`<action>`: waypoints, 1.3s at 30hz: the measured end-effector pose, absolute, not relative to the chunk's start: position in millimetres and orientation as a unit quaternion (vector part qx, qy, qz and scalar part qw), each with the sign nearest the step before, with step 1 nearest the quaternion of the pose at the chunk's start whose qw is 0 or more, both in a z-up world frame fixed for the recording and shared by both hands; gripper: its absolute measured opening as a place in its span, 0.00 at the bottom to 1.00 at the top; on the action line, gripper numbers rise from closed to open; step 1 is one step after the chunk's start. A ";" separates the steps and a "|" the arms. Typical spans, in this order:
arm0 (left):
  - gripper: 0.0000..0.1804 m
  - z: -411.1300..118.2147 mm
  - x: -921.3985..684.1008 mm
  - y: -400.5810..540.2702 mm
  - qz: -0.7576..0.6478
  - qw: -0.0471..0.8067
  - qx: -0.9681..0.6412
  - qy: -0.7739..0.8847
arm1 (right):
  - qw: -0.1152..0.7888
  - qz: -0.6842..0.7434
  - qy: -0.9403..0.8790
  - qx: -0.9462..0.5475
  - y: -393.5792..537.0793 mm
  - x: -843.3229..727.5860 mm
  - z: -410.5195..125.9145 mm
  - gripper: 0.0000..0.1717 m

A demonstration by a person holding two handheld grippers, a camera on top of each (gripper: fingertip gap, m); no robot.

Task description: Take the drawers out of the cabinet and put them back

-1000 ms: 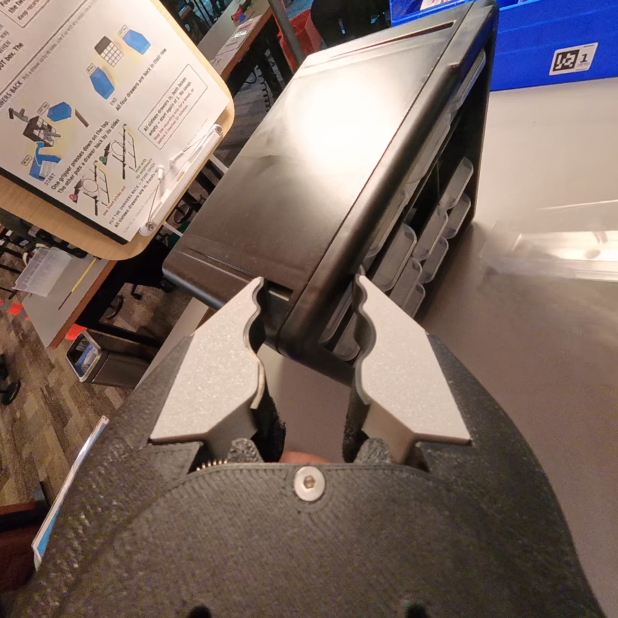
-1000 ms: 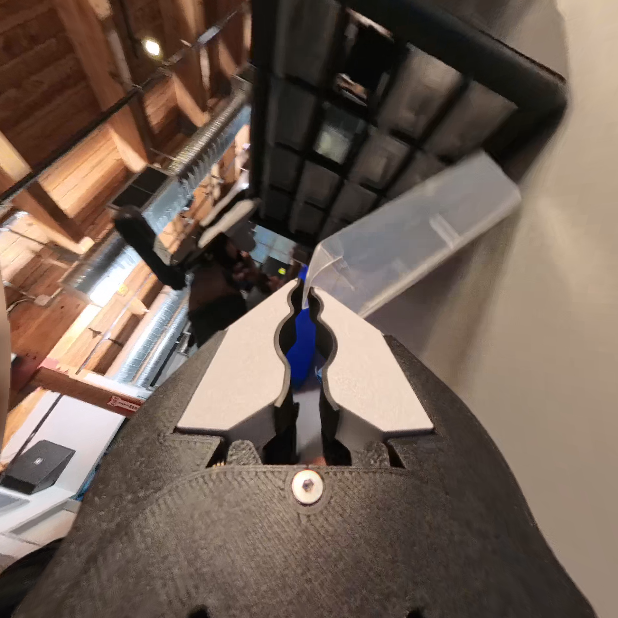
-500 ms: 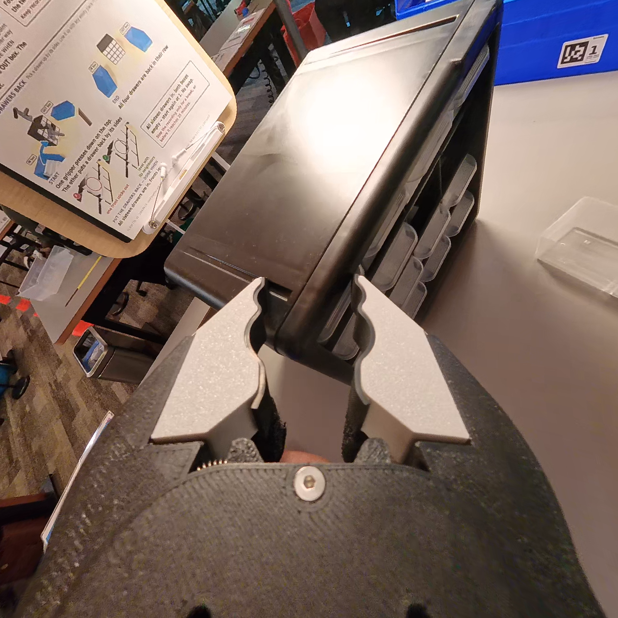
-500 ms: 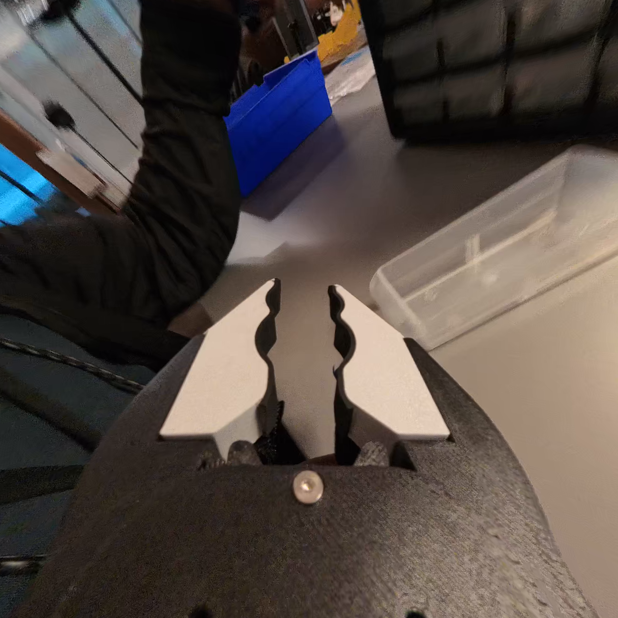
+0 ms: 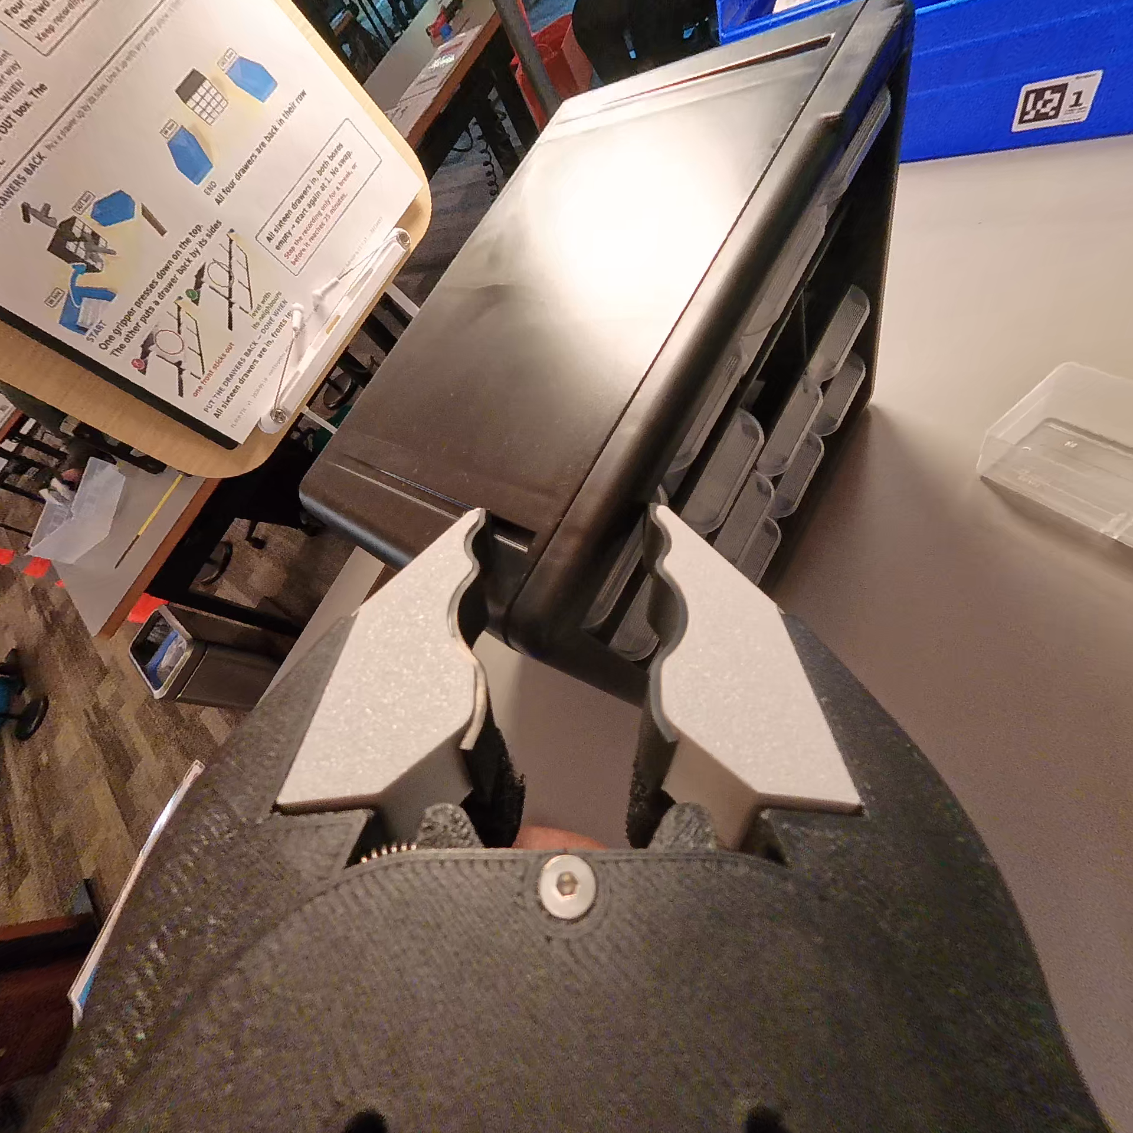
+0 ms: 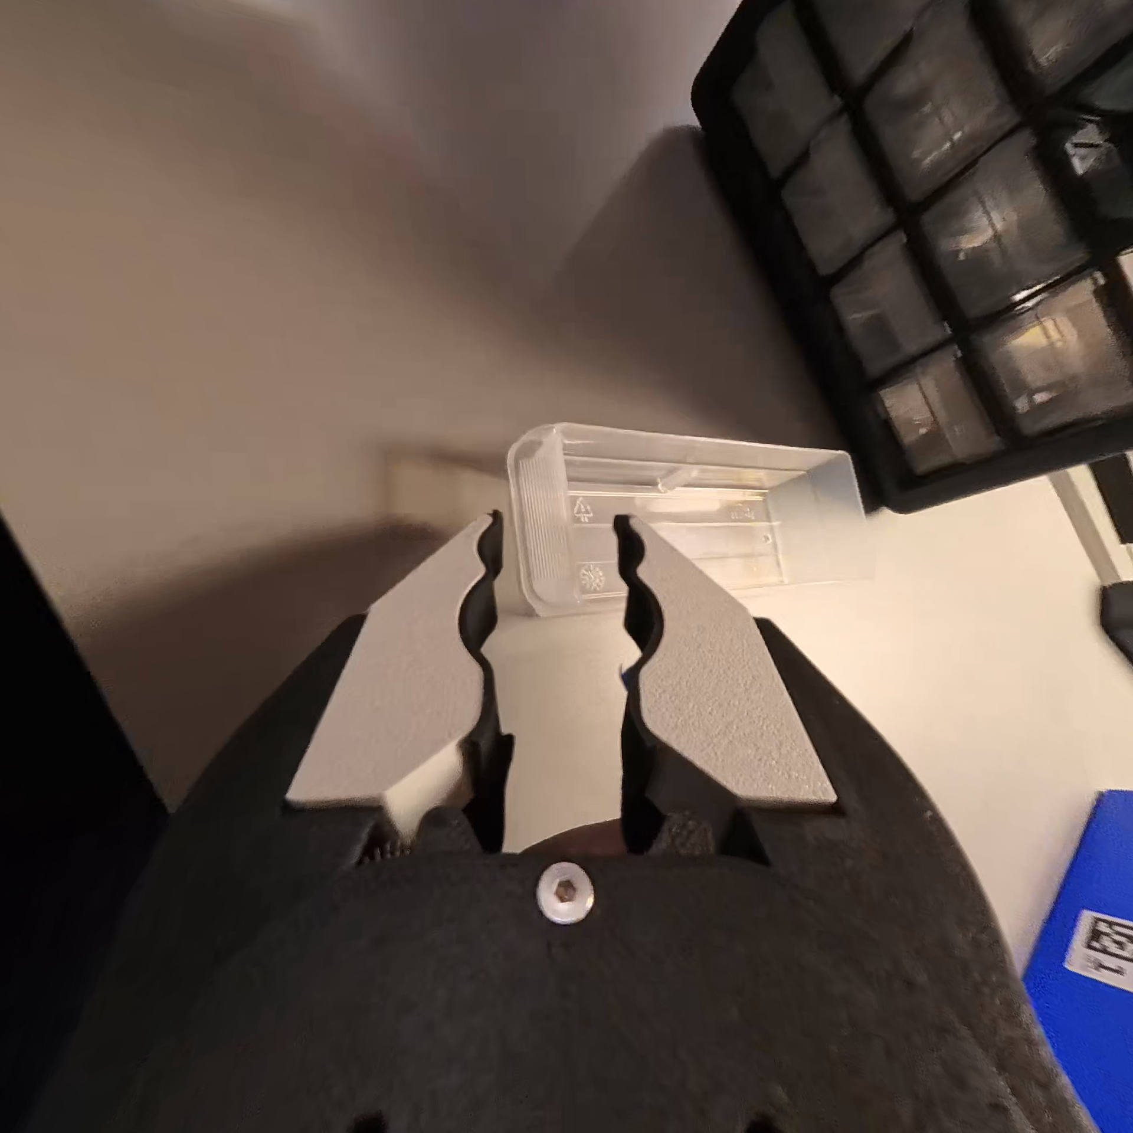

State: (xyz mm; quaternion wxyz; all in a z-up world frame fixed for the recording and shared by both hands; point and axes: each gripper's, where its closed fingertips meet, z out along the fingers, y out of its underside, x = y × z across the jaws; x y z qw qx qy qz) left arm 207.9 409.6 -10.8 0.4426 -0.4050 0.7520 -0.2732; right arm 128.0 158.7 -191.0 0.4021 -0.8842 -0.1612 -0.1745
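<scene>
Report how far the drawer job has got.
Done: one clear plastic drawer is out, lying on the grey table. In hand: the left gripper straddles the black cabinet's top front edge, steadying it; the right gripper is open, holding nothing, just short of the loose drawer. Left: the other drawers remain slotted in.

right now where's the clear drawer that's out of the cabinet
The clear drawer lies on the grey table, just right of the black cabinet's front, ahead of the open right claw.
</scene>
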 end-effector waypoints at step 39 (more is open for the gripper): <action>0.27 -11.1 207.4 410.0 -0.271 0.443 -0.405 0.753 | 0.325 -0.234 0.187 -0.897 -0.6 482.7 -166.8 0.19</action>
